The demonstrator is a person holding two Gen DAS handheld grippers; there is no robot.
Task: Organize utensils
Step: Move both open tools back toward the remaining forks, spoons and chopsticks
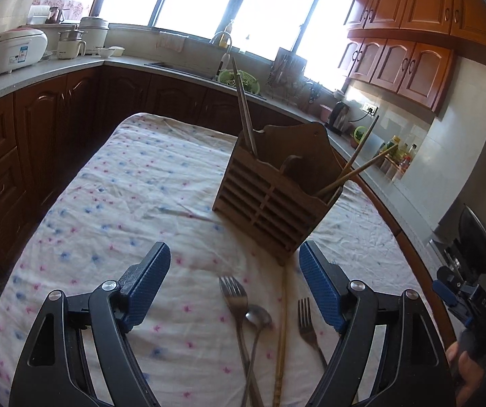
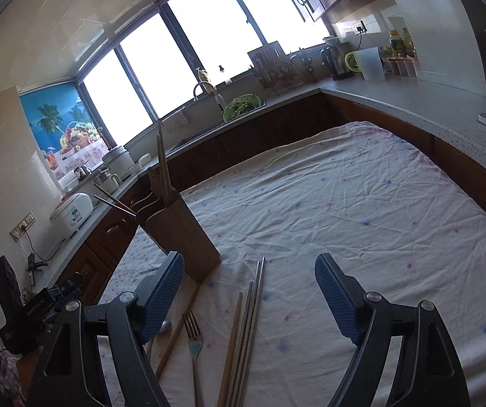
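A wooden slatted utensil holder (image 1: 276, 196) stands on the cloth-covered table (image 1: 124, 186), with chopsticks (image 1: 243, 108) sticking up from it. My left gripper (image 1: 234, 271) is open and empty just before it, above a fork (image 1: 234, 300), a spoon (image 1: 258, 318), a wooden chopstick (image 1: 282, 332) and a second fork (image 1: 307, 322). In the right wrist view the holder (image 2: 181, 234) is at left. My right gripper (image 2: 249, 288) is open and empty above several metal and wooden chopsticks (image 2: 248, 332) and a fork (image 2: 193, 335).
Kitchen counters and dark wooden cabinets (image 1: 39, 118) surround the table. A sink with a green basket (image 2: 243, 103) lies beyond it. A rice cooker (image 1: 17, 49) sits at left. The right gripper's body shows at the left wrist view's right edge (image 1: 473, 298).
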